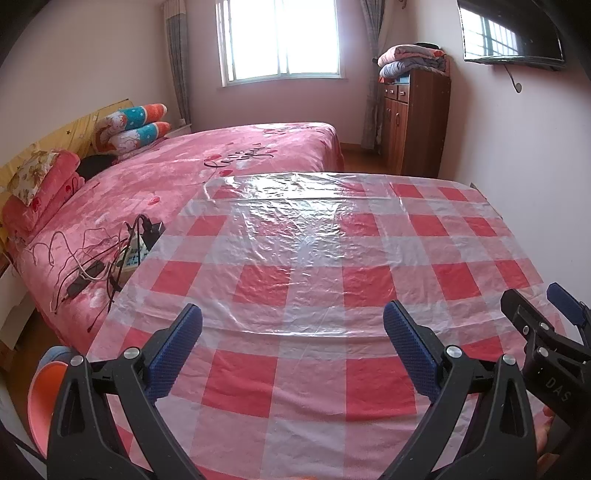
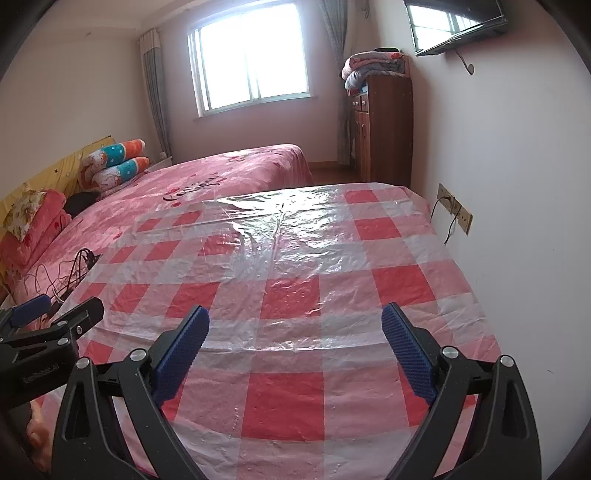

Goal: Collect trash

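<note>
Currently I have both grippers raised over the table [image 1: 295,280], which is covered with a red-and-white checked cloth under a clear plastic sheet.

Left gripper [image 1: 293,350]: jaws spread wide, nothing between the two blue pads [image 1: 173,358]. Right gripper [image 2: 295,350]: jaws likewise spread wide, nothing between its two blue pads [image 2: 408,358]. Each gripper shows at the edge of the other's view, so the two sit side by side, near but apart.

Task item: I can find no piece of trash on the tablecloth in either view; where it lies I cannot tell.

Containers:
1. One orange-pink round vessel [image 1: 42,402] at the lower left of the left wrist view, beside the table edge. I can see only part of its inside, and no contents show there.
2. One wooden cabinet [image 1: 413,122] against the far wall, doors shut, with folded blankets [image 1: 410,59] stacked on top.

Count of other items:
- One bed [image 1: 221,162] with a pink cover, touching the table's left side.
- Two rolled orange-and-teal pillows [image 1: 136,125] at the headboard.
- One tangle of cables and a power strip [image 1: 110,258] on the bed, just beside the table.
- One window [image 1: 280,37].
- One wall-mounted television [image 1: 513,33].
- One wall socket strip [image 2: 454,212], with a cable plugged in.
</note>
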